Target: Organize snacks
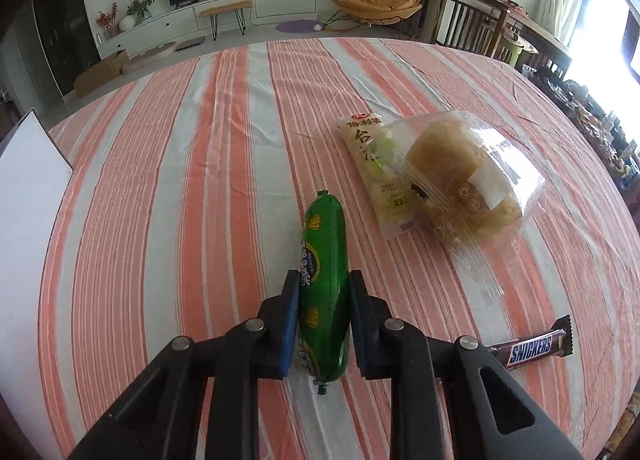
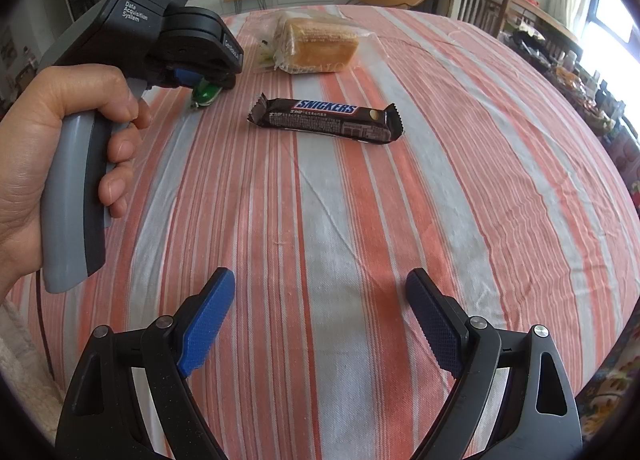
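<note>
A table draped in an orange-and-white striped tablecloth is filling both views. In the left wrist view, right of centre, a clear-wrapped bread loaf is lying partly over a pale yellow snack packet. At lower centre of that view, a green-wrapped sausage is being clamped between the pads of the left gripper, with the sausage lying on the cloth. A Snickers bar is lying above centre in the right wrist view, well apart from the right gripper, whose jaws are being held wide apart over bare cloth. At the left edge, a hand is gripping the left gripper's handle.
</note>
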A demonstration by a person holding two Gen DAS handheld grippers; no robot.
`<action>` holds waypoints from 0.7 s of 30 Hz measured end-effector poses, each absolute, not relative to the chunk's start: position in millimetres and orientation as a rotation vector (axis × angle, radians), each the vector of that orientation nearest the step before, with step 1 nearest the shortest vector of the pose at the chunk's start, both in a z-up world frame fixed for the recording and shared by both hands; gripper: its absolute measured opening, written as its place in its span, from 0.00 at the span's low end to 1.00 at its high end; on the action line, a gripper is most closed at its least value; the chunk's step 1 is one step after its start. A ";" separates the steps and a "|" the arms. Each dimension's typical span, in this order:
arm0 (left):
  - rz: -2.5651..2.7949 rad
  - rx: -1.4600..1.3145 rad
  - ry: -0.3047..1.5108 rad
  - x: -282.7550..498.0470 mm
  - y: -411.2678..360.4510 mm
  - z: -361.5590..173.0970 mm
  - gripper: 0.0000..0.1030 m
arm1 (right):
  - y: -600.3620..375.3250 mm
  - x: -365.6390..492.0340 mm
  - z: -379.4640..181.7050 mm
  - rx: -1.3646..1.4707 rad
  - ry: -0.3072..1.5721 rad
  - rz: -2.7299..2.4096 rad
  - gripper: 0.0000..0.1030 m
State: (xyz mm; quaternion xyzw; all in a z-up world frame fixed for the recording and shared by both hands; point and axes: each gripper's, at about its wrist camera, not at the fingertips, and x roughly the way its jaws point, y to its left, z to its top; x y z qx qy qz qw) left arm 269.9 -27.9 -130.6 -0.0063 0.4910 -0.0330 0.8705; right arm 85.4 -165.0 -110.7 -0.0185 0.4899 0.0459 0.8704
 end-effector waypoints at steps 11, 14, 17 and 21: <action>-0.086 -0.033 1.049 141.8 58.1 -123.4 0.22 | -165.1 85.8 -110.6 -0.038 1.023 0.094 0.88; -0.078 -0.024 1.025 126.1 62.9 -128.6 0.25 | -164.9 85.9 -110.5 -0.038 1.023 0.094 0.88; -0.079 -0.018 0.998 123.0 62.8 -132.5 0.59 | -165.0 86.1 -110.6 -0.039 1.023 0.094 0.88; -0.045 0.034 0.966 123.2 59.7 -140.7 0.79 | -166.0 85.9 -110.2 -0.038 1.024 0.096 0.88</action>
